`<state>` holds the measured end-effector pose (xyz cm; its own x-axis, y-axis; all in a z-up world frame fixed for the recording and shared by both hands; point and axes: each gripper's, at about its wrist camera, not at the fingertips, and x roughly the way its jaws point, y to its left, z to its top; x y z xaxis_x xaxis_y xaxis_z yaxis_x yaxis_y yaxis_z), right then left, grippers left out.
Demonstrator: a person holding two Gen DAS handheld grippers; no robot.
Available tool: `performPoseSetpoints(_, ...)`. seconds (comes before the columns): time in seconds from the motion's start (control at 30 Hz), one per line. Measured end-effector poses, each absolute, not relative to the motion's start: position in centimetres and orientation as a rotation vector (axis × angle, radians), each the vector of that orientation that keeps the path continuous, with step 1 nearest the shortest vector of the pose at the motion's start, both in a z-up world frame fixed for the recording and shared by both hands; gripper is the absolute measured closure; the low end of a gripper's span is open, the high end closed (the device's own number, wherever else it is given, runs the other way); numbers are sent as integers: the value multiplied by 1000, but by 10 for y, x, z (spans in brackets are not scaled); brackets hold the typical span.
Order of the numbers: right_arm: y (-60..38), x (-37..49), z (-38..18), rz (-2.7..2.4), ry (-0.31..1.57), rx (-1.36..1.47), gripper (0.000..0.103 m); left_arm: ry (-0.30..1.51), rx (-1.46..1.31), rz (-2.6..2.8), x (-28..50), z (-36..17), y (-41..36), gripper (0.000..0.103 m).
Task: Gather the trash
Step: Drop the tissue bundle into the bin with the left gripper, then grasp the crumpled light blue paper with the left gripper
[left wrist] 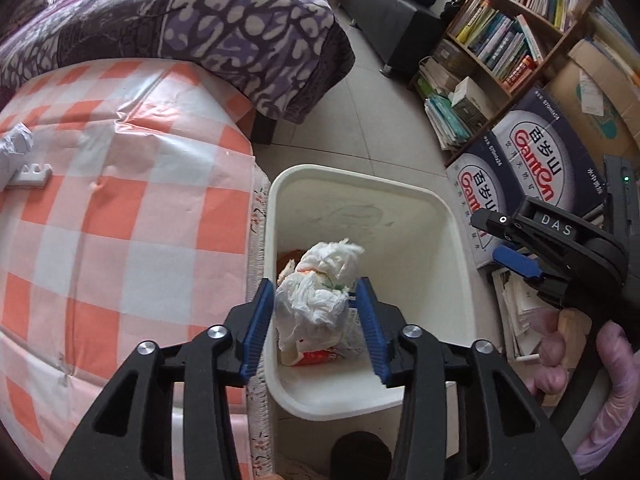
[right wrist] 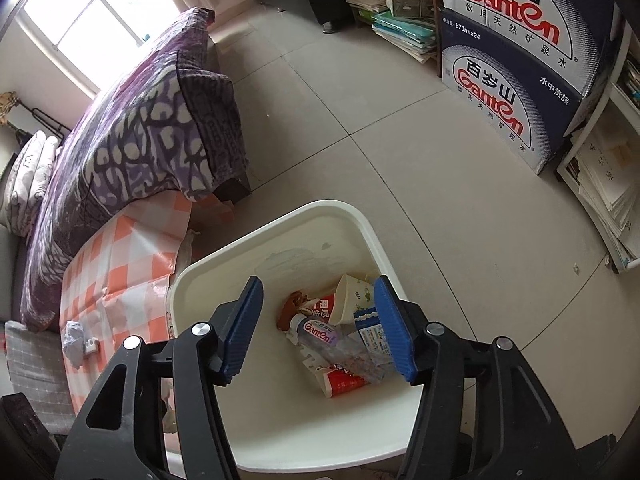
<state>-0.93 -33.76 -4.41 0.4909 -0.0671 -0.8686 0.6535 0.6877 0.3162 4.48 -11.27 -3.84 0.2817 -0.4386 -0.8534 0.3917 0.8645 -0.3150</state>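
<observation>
Checked tablecloth (left wrist: pixel 120 208), purple bedspread (left wrist: pixel 192 28), bookshelf (left wrist: pixel 516 36).

Both cameras are looking steeply down from close above a white bin (left wrist: pixel 448 280) standing on the tiled floor. The left wrist view is sitting over the bin's near-left edge, facing the checked table (left wrist: pixel 100 200) and the bed (left wrist: pixel 180 28) beyond. The right wrist view is hanging slightly higher, facing the same bin (right wrist: pixel 224 280), table (right wrist: pixel 128 256), bed (right wrist: pixel 120 140) and water cartons (right wrist: pixel 520 92).
</observation>
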Motion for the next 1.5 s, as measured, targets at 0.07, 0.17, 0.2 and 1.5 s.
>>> performPoseSetpoints(0.07,-338,-9,-44,-485,966,700,44,1171,-72,-574,47,-39,-112,46)
performPoseSetpoints(0.17,-337,-8,-45,-489,964,703,40,1174,-75,-567,49,-40,-108,39)
performPoseSetpoints(0.2,-336,-7,-46,-491,966,703,40,1176,-73,-560,50,-40,-107,37)
performPoseSetpoints(1.5,-139,111,-54,-8,979,193,7,1055,36,58,225,-43,174,46)
